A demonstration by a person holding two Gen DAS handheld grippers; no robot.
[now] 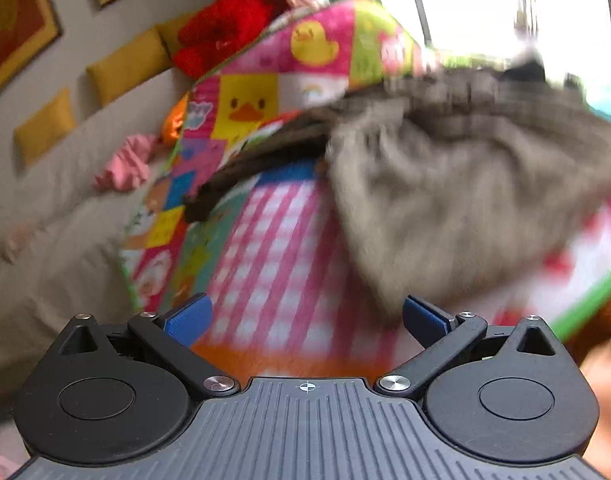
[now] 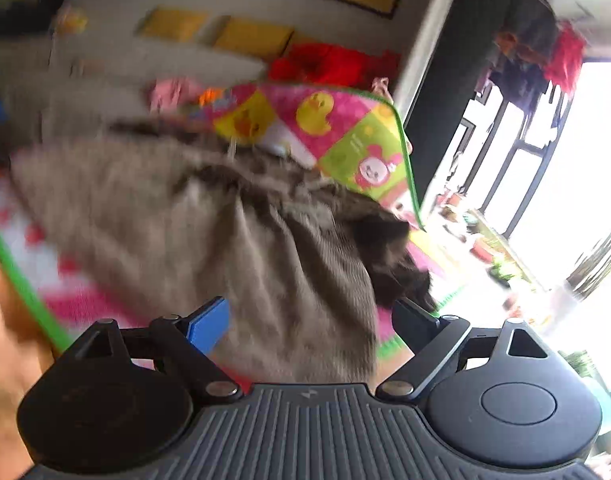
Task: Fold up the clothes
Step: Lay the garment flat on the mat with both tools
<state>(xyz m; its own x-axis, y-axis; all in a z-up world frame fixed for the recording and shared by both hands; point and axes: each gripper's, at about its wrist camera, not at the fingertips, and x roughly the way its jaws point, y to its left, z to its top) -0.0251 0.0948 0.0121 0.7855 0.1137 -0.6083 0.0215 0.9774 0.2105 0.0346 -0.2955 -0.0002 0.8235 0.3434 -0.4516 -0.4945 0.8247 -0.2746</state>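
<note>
A grey-brown garment (image 1: 445, 200) lies rumpled on a colourful patchwork play mat (image 1: 265, 240), its darker waistband end (image 1: 241, 176) trailing to the left. My left gripper (image 1: 305, 320) hovers over the pink checked part of the mat, jaws wide open; the garment's near edge lies just ahead of its right finger (image 1: 425, 320). In the right wrist view the same garment (image 2: 225, 232) spreads in front of my right gripper (image 2: 309, 324). Its jaws are wide open with cloth running between them, and the pads do not press on it. Both views are motion-blurred.
Beige bedding (image 1: 57, 248) with yellow cushions (image 1: 125, 64), a red plush toy (image 1: 225, 28) and a pink cloth (image 1: 125, 164) lies beyond the mat. The mat's green edge (image 2: 21, 280) runs at the left. A bright window (image 2: 577, 160) stands to the right.
</note>
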